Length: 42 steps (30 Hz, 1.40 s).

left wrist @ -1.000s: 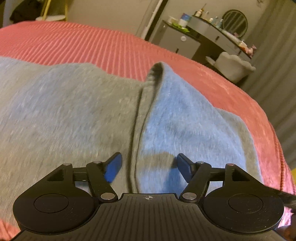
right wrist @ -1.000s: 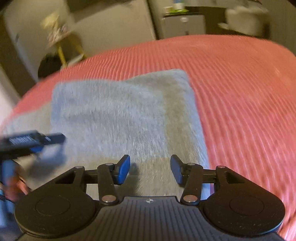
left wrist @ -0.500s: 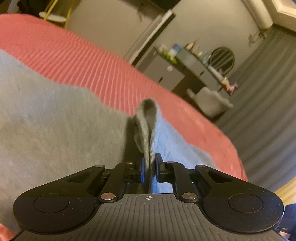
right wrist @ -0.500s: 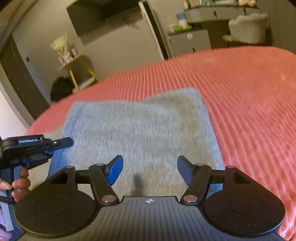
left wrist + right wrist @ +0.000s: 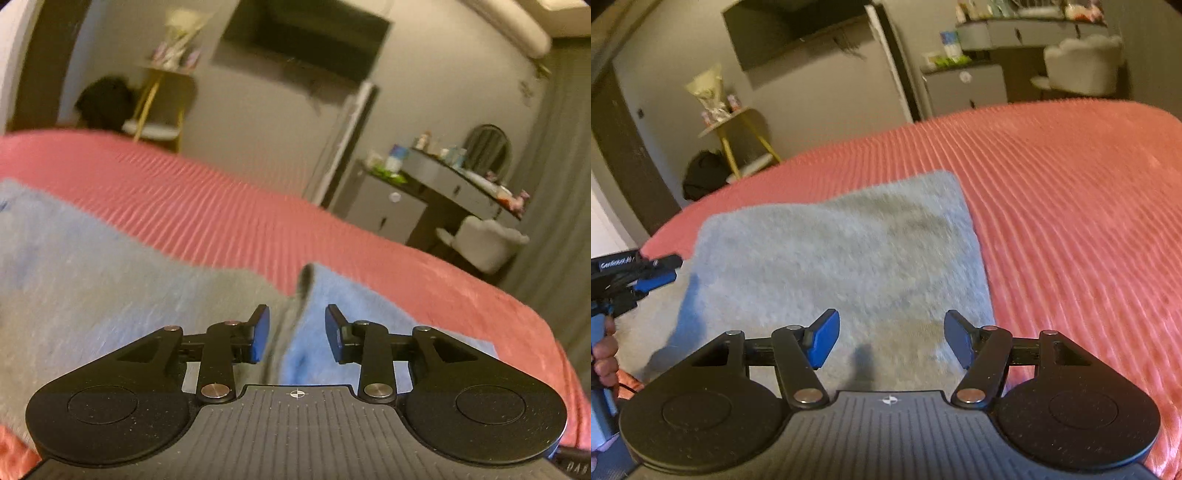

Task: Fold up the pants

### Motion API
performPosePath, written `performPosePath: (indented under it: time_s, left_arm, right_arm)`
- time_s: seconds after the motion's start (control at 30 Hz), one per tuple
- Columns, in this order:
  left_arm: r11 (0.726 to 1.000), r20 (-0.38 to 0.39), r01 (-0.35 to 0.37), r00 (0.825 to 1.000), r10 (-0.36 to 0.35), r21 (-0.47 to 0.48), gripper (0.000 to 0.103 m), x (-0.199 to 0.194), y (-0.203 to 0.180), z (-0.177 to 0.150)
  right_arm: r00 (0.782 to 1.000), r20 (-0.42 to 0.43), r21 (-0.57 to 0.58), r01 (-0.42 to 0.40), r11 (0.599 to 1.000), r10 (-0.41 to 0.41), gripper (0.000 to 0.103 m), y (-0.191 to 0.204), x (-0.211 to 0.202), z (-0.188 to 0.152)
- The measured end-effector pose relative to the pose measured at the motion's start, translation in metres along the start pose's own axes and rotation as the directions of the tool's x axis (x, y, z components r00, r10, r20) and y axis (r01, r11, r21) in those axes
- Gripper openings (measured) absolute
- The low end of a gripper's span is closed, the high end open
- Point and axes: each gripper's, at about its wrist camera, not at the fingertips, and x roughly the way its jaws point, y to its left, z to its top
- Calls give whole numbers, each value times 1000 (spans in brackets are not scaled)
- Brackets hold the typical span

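The grey pants (image 5: 842, 266) lie folded into a rectangle on the pink ribbed bedspread (image 5: 1071, 206). In the left wrist view the pants (image 5: 110, 295) fill the lower left, with a raised fold edge (image 5: 303, 291) running between the fingers. My left gripper (image 5: 295, 332) is open, its blue pads either side of that fold edge without gripping it. My right gripper (image 5: 890, 339) is open and empty, just above the near part of the pants. The left gripper also shows at the left edge of the right wrist view (image 5: 646, 277), by the pants' left side.
The bedspread (image 5: 221, 214) extends beyond the pants. Past the bed stand a yellow-legged side table (image 5: 738, 136), a dark bag (image 5: 705, 177), a grey dresser (image 5: 424, 192) with bottles, a white chair (image 5: 487, 243) and a wall TV (image 5: 303, 40).
My left gripper was shut on the fold edge half a second ago and has opened, letting it go. The left view has tilted up. The right gripper stays open, nearly still.
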Motion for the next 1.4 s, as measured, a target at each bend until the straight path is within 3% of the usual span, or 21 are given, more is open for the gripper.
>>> performPosePath:
  time_s: [0.07, 0.17, 0.27, 0.3, 0.33, 0.43, 0.53, 0.6, 0.67, 0.8, 0.83, 0.97, 1.1, 1.2, 1.23, 1.33, 1.4]
  left_arm:
    - [997, -14, 30, 999, -29, 66, 41, 4, -14, -1]
    - [984, -63, 18, 998, -7, 179, 45, 17, -31, -11]
    - [965, -141, -69, 984, 108, 251, 48, 41, -35, -21]
    - [957, -156, -118, 974, 163, 266, 53, 50, -33, -23]
    - [956, -171, -151, 965, 197, 251, 61, 55, -27, -22]
    - [990, -213, -136, 967, 140, 31, 62, 54, 0, -11]
    - [976, -170, -198, 969, 180, -92, 63, 40, 24, -5]
    - [940, -133, -302, 950, 282, -160, 66, 28, 42, 0]
    - [889, -122, -335, 942, 312, -311, 70, 13, 71, 1]
    - [729, -114, -239, 969, 218, -642, 70, -13, 128, 0]
    - [706, -107, -224, 972, 208, -672, 70, -20, 137, 1]
    - [668, -70, -232, 963, 261, -707, 76, -59, 172, 8]
    - [664, -82, -298, 938, 336, -686, 77, -81, 204, 10]
    - [641, -133, -391, 901, 413, -661, 77, -90, 227, 0]
    - [624, -144, -382, 906, 398, -682, 77, -91, 237, -7]
    - [564, -122, -249, 960, 253, -787, 78, -88, 262, -26]
    - [551, -110, -222, 967, 229, -805, 78, -78, 270, -30]
  right_arm:
    - [1000, -9, -19, -17, 1000, 16, 46, 3, 1, -1]
    - [997, -74, -23, 11, 1000, -12, 46, 5, 14, -2]
    - [995, -100, -5, 19, 1000, -19, 46, 4, 22, -3]
    - [995, -99, 0, 19, 1000, -19, 46, 4, 23, -3]
    - [995, -100, -2, 20, 1000, -20, 46, 4, 23, -4]
    - [994, -103, -17, 25, 1000, -26, 46, 4, 25, -4]
    - [994, -104, -20, 27, 999, -29, 46, 5, 26, -4]
    - [994, -105, -20, 28, 999, -30, 46, 5, 25, -4]
    - [994, -105, -19, 27, 999, -29, 46, 5, 25, -4]
    - [994, -105, -19, 28, 999, -29, 47, 6, 25, -4]
    - [994, -105, -20, 27, 999, -29, 47, 6, 24, -4]
    - [994, -106, -16, 25, 1000, -27, 48, 6, 24, -4]
    - [994, -109, -17, 19, 1000, -21, 51, 6, 26, -4]
    - [994, -112, -28, 14, 1000, -17, 55, 7, 26, -4]
    - [994, -112, -31, 15, 999, -18, 56, 7, 27, -4]
    - [993, -113, -26, 11, 1000, -14, 58, 7, 27, -4]
    - [993, -115, -20, 9, 1000, -11, 58, 5, 27, -4]
